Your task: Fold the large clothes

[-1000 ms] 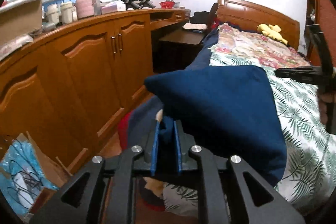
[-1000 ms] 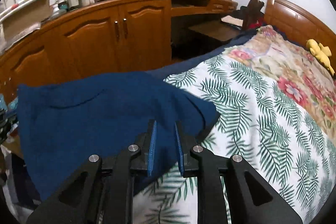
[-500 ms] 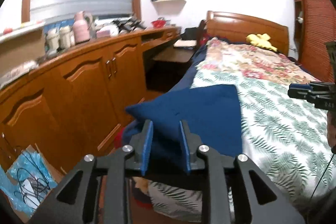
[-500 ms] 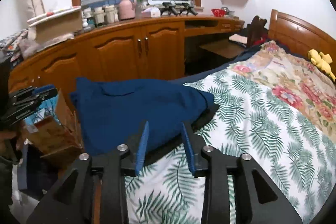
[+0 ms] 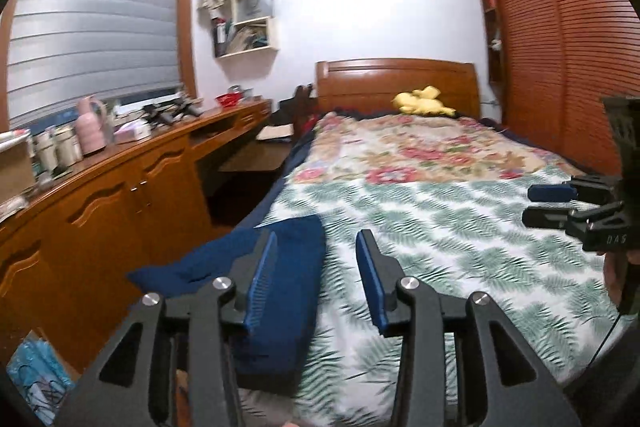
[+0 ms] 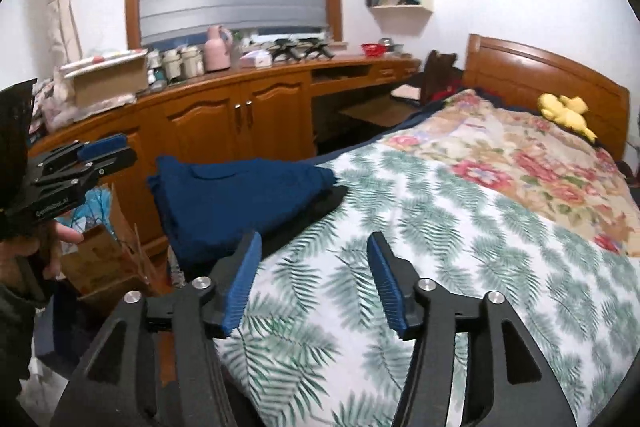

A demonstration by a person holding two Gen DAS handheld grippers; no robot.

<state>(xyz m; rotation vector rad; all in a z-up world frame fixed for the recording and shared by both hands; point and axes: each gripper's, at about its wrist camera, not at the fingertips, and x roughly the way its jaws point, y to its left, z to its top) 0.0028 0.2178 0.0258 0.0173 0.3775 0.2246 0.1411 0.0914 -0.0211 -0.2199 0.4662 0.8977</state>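
Left wrist view: left gripper opening, nothing between its pads. Right gripper likewise spreading, empty, above the leaf-print bedspread. Beyond, the folded blue garment lies at the bed's near corner, partly overhanging toward the cabinets. Risk: unsupported edge sags, fold slides floorward.

Bed carries navy garment, seemingly folded.

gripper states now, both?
Left gripper: opening, holding nothing; blue garment lies below on the bed.
Right gripper: opening, empty.
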